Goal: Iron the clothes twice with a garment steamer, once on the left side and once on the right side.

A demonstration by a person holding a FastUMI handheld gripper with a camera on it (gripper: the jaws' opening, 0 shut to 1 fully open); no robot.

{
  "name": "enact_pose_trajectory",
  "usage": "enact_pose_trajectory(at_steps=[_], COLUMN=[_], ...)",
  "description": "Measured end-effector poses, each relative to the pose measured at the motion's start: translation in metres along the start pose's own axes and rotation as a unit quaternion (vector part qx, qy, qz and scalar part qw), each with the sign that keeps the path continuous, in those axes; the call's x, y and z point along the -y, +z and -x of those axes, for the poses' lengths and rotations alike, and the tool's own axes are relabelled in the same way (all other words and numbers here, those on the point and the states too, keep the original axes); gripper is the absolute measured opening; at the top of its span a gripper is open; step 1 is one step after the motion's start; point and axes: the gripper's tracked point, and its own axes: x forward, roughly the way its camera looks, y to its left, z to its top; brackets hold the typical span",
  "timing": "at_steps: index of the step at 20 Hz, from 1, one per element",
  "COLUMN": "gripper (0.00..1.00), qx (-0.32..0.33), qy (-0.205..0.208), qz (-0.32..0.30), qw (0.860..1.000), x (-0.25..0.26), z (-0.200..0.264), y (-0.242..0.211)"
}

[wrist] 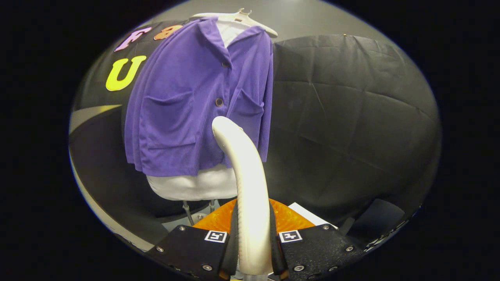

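Black cloth wall all around, grey floor down low, and your gripper (253, 242) has both fingers clenched on the steamer (246, 187), pressing its white handle from either side. From your gripper view, the handle runs straight up and away from the fingers, then curves so the head ends just in front of the shirt's (195, 105) lower hem, near the button line. Whether the head is actually touching the fabric, you can't tell from this angle. The shirt hangs upright on a white hanger (238, 17) over a white form (195, 185), and most of it sits up and to the left of the steamer head, so I'd guess the move calls for travel along the shirt's vertical length. The steam face points away from you, so it's hidden. Something orange (289, 220) sits just behind the fingers, hard to say what. The stand's legs (188, 212) are mostly covered.
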Motion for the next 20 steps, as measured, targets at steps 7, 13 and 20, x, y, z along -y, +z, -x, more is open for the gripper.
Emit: enact_pose_trajectory(at_steps=[7, 13, 20], gripper=[0.34, 0.34, 0.34], qx=[0.081, 0.132, 0.165], qy=[0.02, 0.045, 0.07], qz=[-0.002, -0.004, -0.012], qw=[0.997, 0.99, 0.984], x=[-0.004, -0.03, -0.056], z=[0.104, 0.191, 0.266], y=[0.068, 0.096, 0.097])
